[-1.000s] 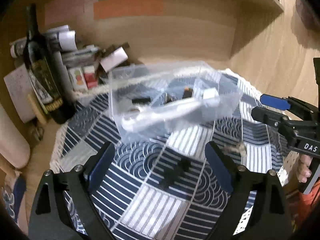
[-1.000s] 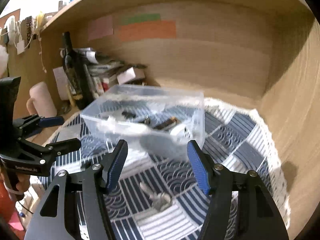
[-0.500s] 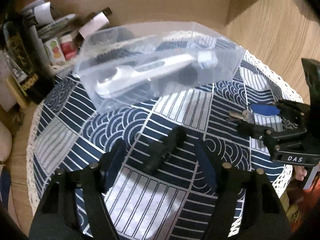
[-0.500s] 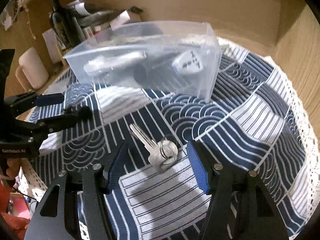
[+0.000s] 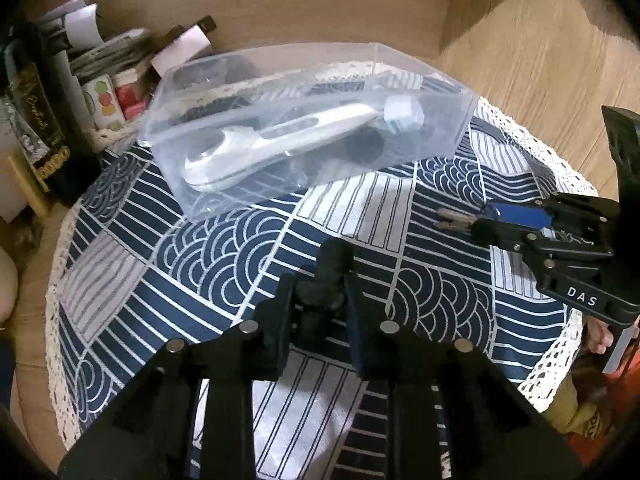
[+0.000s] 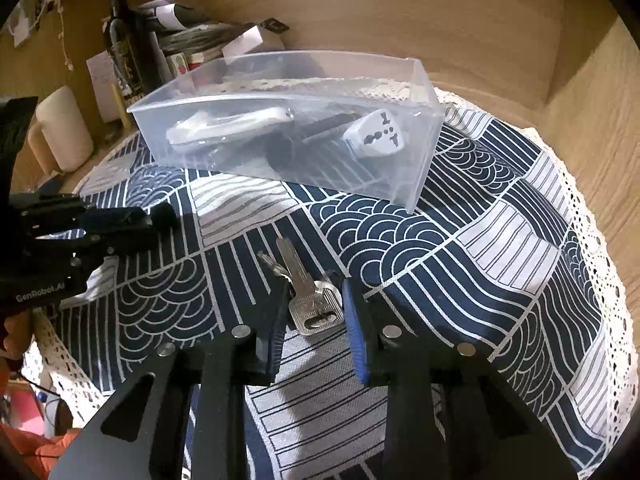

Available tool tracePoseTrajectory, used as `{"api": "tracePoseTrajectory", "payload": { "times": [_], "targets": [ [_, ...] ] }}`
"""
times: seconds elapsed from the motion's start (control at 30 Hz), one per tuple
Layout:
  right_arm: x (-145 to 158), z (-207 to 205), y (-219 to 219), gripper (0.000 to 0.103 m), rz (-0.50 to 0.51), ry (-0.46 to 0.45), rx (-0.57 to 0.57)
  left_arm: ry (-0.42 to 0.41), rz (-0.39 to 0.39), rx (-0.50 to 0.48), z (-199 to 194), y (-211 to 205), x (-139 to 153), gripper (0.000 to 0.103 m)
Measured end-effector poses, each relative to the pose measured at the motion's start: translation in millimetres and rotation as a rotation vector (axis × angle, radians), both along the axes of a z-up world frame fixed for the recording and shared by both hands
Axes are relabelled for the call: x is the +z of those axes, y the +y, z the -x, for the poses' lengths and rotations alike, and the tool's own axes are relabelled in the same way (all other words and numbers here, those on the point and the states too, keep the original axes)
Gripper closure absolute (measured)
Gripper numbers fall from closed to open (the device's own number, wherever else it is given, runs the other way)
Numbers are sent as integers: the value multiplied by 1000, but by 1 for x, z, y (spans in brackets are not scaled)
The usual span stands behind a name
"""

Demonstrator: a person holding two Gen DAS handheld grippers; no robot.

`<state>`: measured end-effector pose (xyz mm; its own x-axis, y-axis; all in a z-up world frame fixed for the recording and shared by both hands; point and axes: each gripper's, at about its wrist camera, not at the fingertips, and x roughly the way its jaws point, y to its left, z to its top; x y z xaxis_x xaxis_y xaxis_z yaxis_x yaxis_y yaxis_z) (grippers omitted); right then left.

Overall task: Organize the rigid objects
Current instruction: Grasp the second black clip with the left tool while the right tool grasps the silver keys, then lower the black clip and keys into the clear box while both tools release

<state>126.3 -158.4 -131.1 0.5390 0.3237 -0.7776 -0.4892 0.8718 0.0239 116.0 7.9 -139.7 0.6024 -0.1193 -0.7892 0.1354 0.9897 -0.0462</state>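
I have both grippers down on the patterned cloth [image 6: 460,240] that covers the round table, each working its own piece.

Left gripper [image 5: 318,316]: the fingers are drawn in against a small black object [image 5: 330,276], dark and hard to identify. I judge them pinched on it, its far end jutting out past the tips toward the middle of the cloth. It sits near the front edge.

Right gripper [image 6: 312,320]: the jaws straddle the head of a bunch of keys [image 6: 310,300], blades pointing away toward the bin. A narrow gap shows on each side of the head, so I read this gripper as closing but not yet gripping. The keys lie flat on the cloth, which is why I came in low along the surface.

The clear plastic bin [image 6: 420,184] stands toward the back edge, within short reach of both grippers. It holds a white handled tool [image 5: 280,140], a white plug adapter [image 6: 376,134] and some dark items I cannot identify. I take it as the destination for both pieces.

Risk noted: the thin keys may slip when lifted.
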Motion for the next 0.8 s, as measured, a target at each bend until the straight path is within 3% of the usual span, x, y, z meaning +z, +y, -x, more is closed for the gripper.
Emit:
{"api": "tracePoseTrajectory", "payload": {
  "times": [0.03, 0.1, 0.4, 0.8],
  "targets": [
    [2, 1, -1, 94, -15, -4, 4, -8, 1, 3, 1, 1, 2, 79],
    [10, 2, 1, 95, -26, -20, 3, -25, 6, 10, 4, 5, 7, 79],
    [29, 11, 2, 97, -36, -81, 11, -115, 18, 43, 10, 15, 37, 79],
    [87, -4, 11, 97, -71, -246, 22, -245, 33, 89, 1, 35, 89, 79]
  ]
}}
